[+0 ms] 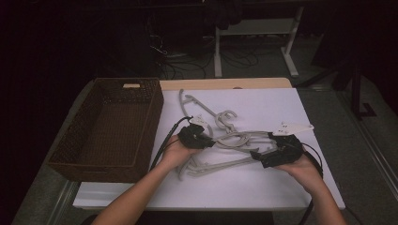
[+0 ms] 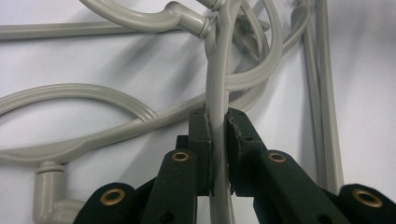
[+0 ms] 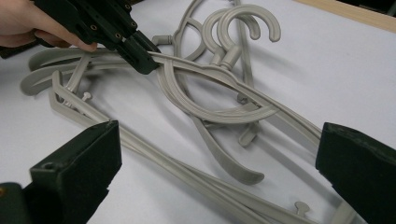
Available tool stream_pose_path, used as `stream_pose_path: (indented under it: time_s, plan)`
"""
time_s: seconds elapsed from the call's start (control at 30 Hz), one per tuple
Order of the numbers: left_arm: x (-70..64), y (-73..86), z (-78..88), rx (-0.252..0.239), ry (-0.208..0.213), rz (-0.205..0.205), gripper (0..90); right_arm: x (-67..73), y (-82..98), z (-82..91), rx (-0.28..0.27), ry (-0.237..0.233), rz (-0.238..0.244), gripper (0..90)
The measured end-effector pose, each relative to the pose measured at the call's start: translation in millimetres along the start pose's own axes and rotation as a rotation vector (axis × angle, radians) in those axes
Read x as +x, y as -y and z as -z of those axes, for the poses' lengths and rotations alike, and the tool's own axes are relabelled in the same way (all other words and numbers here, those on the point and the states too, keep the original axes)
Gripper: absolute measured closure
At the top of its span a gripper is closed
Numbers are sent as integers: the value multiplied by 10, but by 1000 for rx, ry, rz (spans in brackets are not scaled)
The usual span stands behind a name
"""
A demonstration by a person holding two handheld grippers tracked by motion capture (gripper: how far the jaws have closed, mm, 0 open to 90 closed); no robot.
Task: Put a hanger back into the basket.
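Several grey plastic hangers (image 1: 225,136) lie tangled on the white table top (image 1: 263,108). My left gripper (image 1: 211,143) is shut on the thin arm of one hanger (image 2: 218,93); the bar runs straight up between its pads (image 2: 201,135). From the right gripper view that same gripper (image 3: 144,63) pinches the hanger arm (image 3: 196,65) near the hooks (image 3: 243,18). My right gripper (image 1: 257,156) stands wide open just right of the pile, its two black fingers (image 3: 84,163) spread on either side of the hangers' lower bars (image 3: 187,172), touching nothing.
A dark brown woven basket (image 1: 110,126) stands empty at the left of the table. One more hanger (image 1: 197,105) lies farther back. A wooden strip (image 1: 225,83) edges the table's far side. Table legs and cables (image 1: 197,58) lie on the dark floor beyond.
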State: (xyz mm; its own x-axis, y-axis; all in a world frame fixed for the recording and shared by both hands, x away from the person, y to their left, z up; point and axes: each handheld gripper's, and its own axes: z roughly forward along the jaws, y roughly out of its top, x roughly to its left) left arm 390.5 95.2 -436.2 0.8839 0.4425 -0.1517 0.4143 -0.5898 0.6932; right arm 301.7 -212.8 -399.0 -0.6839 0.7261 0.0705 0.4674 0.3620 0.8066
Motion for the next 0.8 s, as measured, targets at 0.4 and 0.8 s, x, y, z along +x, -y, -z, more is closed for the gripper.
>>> stream_pose_path:
  time_s: [0.4,0.8]
  plan:
    - [60,1,52,-46,80,48,820,0,3,-2,6,4,4,2]
    - [95,-15,125,-96,135,81,818,-1,5,-2,7,4,4,1]
